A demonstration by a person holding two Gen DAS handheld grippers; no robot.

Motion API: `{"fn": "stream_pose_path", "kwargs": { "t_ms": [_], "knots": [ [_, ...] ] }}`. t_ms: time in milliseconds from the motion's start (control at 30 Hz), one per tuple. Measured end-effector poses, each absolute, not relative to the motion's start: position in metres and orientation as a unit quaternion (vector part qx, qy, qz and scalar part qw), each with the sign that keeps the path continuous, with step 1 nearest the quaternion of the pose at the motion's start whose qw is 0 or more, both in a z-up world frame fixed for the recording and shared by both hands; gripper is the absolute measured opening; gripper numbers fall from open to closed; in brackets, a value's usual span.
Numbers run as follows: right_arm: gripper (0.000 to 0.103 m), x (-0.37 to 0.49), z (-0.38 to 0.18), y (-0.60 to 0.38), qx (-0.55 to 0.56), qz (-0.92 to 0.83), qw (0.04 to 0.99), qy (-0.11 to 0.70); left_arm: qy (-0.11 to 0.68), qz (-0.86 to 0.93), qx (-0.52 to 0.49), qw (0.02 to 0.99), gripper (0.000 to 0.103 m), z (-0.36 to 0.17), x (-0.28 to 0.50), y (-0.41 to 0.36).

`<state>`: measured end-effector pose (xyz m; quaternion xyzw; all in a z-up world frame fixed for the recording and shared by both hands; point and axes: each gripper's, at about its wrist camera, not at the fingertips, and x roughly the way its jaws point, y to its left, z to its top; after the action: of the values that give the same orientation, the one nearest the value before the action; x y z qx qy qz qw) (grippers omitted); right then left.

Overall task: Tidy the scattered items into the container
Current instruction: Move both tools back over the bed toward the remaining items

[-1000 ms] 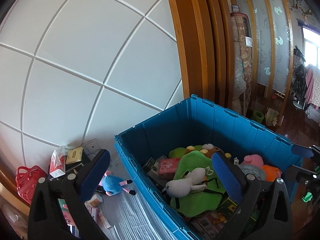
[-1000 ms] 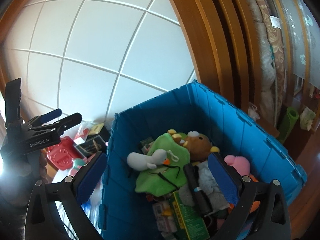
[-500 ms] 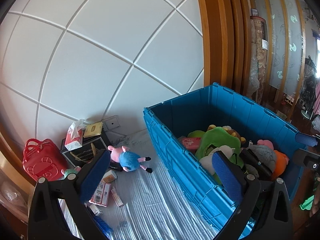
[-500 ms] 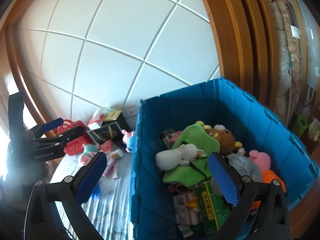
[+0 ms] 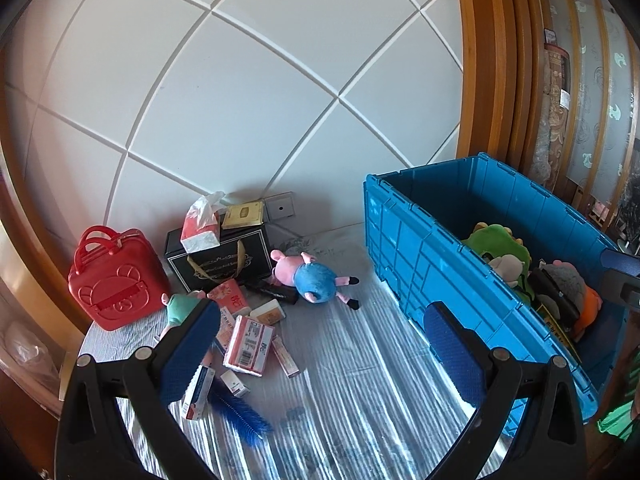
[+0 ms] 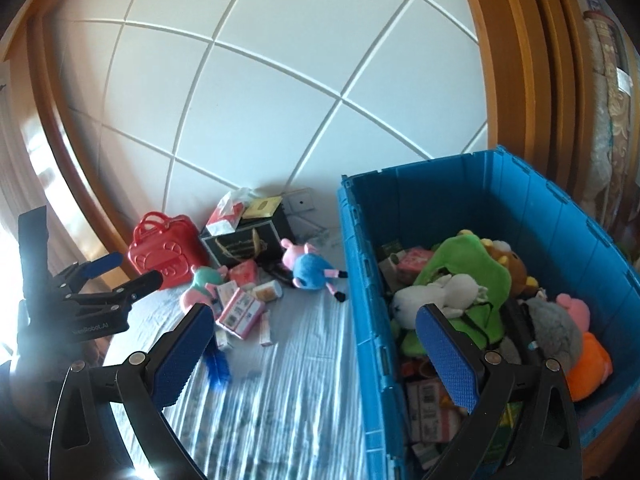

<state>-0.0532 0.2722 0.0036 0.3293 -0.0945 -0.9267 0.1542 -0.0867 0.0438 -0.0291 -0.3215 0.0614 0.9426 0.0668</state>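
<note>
Big open strip of striped mat [image 5: 360, 380] runs btwn the blue bin [image 5: 420, 248] on the right & the toy pile on the left; nothing lies on it, so there is room to pass. Bin wall stands tall along the mat's right edge. Bin top is open, w/ plush toys [image 6: 468, 280] heaped inside. At the mat's back left corner: red case [image 5: 114, 280], black gift bag [image 5: 222, 258], small boxes [image 5: 248, 340], blue brush [image 5: 240, 412], pig toy [image 5: 312, 276], all packed close w/ tight gaps. White wall [image 5: 240, 100] blocks the back edge.
</note>
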Motion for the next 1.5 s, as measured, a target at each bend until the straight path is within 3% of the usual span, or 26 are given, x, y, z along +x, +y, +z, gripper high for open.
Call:
{"fn": "stream_pose_path", "kwargs": {
  "t_ms": [767, 1500],
  "knots": [
    [0.102, -0.101, -0.060, 0.085, 0.401, -0.897, 0.177, -0.053, 0.055, 0.921, -0.385, 0.030, 0.099, -0.131, -0.098, -0.144],
    [0.102, -0.202, -0.250, -0.055, 0.505, -0.844, 0.180, -0.012, 0.064, 0.880, -0.469, 0.036, 0.092, -0.319, -0.143, -0.240]
  ]
}}
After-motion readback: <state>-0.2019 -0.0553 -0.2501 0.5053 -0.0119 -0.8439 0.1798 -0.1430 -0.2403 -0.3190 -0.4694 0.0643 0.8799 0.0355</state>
